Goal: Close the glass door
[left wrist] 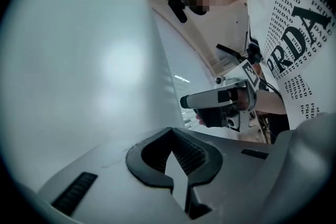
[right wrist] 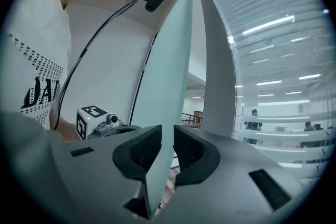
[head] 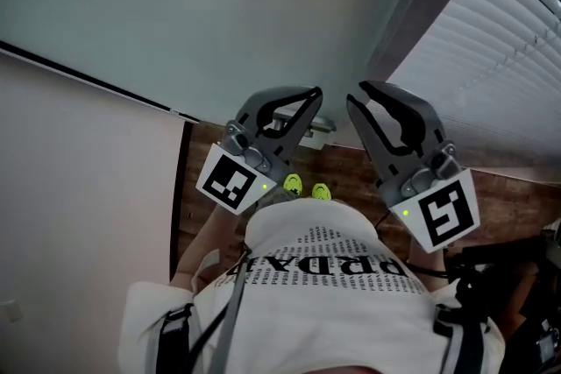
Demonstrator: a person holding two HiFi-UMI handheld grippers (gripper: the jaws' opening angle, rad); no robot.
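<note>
The frosted glass door (head: 219, 4) fills the upper left of the head view, and a metal handle (head: 314, 129) shows at its lower edge between my two grippers. My left gripper (head: 314, 92) is raised in front of the door with its tips together and nothing in them. In the left gripper view the left gripper (left wrist: 169, 131) faces the pale door (left wrist: 79, 71). My right gripper (head: 352, 94) hangs beside it. In the right gripper view the right gripper (right wrist: 174, 134) has a narrow gap, and the door's edge (right wrist: 168, 60) shows through it from behind.
A glass wall with white blinds (head: 500, 48) runs along the right, beside a grey frame post (right wrist: 218, 76). A pale wall (head: 79, 171) is at the left. Below are a wooden floor (head: 351, 166), yellow-green shoes (head: 302, 187) and the person's white shirt (head: 324, 276).
</note>
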